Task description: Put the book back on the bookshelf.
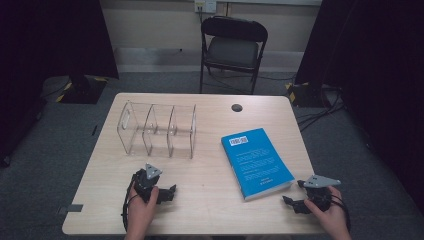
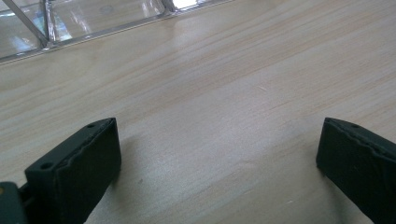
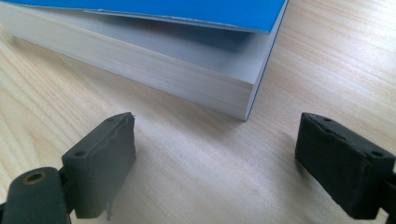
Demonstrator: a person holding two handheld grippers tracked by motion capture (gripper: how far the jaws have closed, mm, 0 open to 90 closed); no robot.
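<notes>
Resting spread and empty, both tongs flank the blue book (image 1: 256, 161); clear rack (image 1: 157, 130) stands apart.

High view: dim overall, low res, soft; room edges at left & right drop to near black, floor murky. Wooden table (image 1: 210, 200) is the brightest area, evenly lit from above w/ faint shadows. Left gripper view: bright, glare on the clear acrylic organizer (image 2: 93, 18), near jaws slightly blurred. Right gripper view: sharp wood grain; blue book (image 3: 154, 9) casts soft shadow under its lifted cover.
</notes>
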